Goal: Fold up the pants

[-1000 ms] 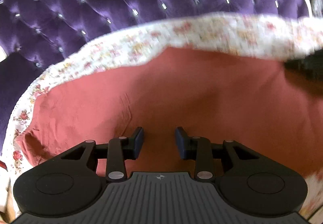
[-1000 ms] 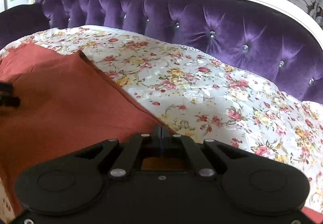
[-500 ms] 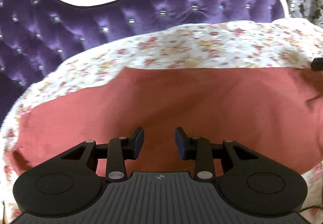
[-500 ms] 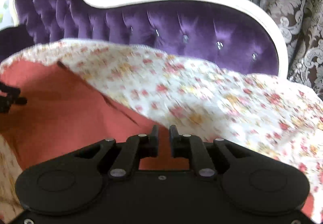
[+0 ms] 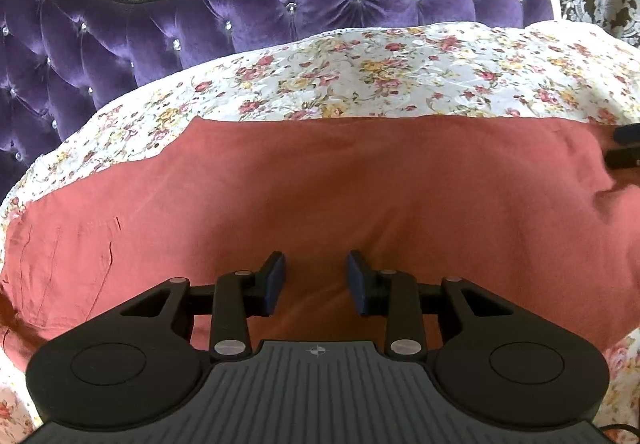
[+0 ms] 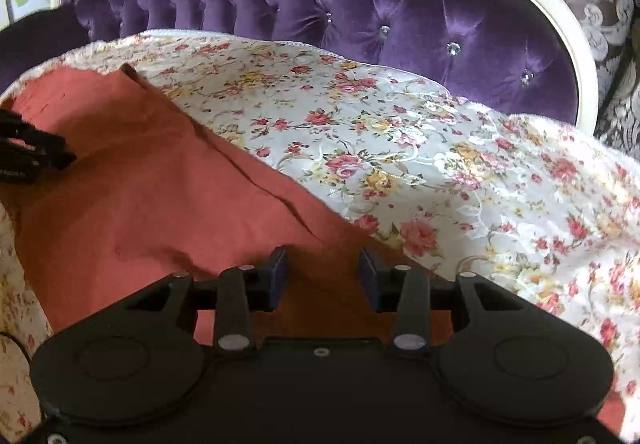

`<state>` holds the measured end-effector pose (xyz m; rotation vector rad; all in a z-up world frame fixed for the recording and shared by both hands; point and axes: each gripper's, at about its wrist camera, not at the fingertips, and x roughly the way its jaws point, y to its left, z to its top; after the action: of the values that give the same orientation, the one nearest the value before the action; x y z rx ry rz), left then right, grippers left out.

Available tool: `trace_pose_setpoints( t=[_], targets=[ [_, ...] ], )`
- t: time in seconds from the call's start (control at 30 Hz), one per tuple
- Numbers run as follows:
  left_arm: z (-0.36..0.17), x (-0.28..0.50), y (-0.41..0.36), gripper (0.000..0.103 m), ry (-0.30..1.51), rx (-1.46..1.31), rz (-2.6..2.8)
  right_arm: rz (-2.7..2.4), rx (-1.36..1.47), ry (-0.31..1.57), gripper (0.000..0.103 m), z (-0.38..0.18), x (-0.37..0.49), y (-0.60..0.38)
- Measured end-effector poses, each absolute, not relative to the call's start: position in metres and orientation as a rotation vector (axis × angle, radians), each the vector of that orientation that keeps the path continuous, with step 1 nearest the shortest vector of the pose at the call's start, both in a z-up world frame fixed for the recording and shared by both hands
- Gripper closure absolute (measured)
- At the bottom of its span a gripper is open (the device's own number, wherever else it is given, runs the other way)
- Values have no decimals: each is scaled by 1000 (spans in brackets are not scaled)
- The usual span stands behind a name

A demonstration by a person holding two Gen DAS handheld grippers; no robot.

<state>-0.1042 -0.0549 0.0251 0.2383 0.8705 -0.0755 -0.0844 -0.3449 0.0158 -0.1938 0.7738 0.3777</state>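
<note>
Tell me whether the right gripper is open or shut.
Open. In the right wrist view the right gripper shows a clear gap between its blue pads, with nothing clamped; the rust-red pants lie beneath on the floral cover.

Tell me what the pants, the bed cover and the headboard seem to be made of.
Pants: matte rust-red woven cloth, probably cotton or linen; it creases softly with no shine.
Bed cover: glossy floral fabric, satin-like or jacquard; pale raised swirls catch the light.
Headboard: purple velvet-like upholstery, button-tufted with sparkling studs, sheen changing along the folds; its white rim looks like painted wood, though that is uncertain.
</note>
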Motion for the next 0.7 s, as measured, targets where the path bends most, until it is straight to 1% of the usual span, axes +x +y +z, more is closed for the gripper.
trace_pose_setpoints(
  t=[0.03, 0.07, 0.23, 0.27, 0.37, 0.43, 0.5, 0.53, 0.57, 0.6, 0.67, 0.7],
  targets=[
    [25, -105, -56, 70, 868, 247, -74, 379, -177, 771, 85, 16, -84, -346],
    [26, -106, -58, 70, 865, 259, -71, 375, -171, 765, 99, 16, -85, -346],
    [42, -110, -72, 70, 807, 301, -75, 169, -252, 637, 99, 22, -88, -339],
    [43, -108, -76, 70, 804, 303, -84, 136, -240, 643, 99, 20, -83, -343],
    [41, -105, -85, 70, 816, 317, -93, 137, -90, 658, 99, 21, -79, -366],
    [39, -104, -90, 70, 816, 318, -109, 158, -16, 630, 88, 28, -89, -379],
    [36, -102, -95, 70, 828, 319, -122, 229, 18, 639, 86, 35, -96, -386],
    [34, -102, -98, 70, 838, 320, -128, 247, 2, 641, 82, 37, -97, -383],
    [30, -101, -101, 70, 852, 319, -137, 263, -26, 641, 71, 39, -97, -380],
    [26, -100, -102, 70, 866, 317, -144, 286, -58, 649, 58, 39, -96, -374],
    [24, -103, -104, 69, 850, 323, -132, 348, -109, 687, 45, 35, -90, -360],
    [24, -103, -104, 69, 851, 323, -131, 373, -141, 702, 46, 32, -87, -352]
  ],
)
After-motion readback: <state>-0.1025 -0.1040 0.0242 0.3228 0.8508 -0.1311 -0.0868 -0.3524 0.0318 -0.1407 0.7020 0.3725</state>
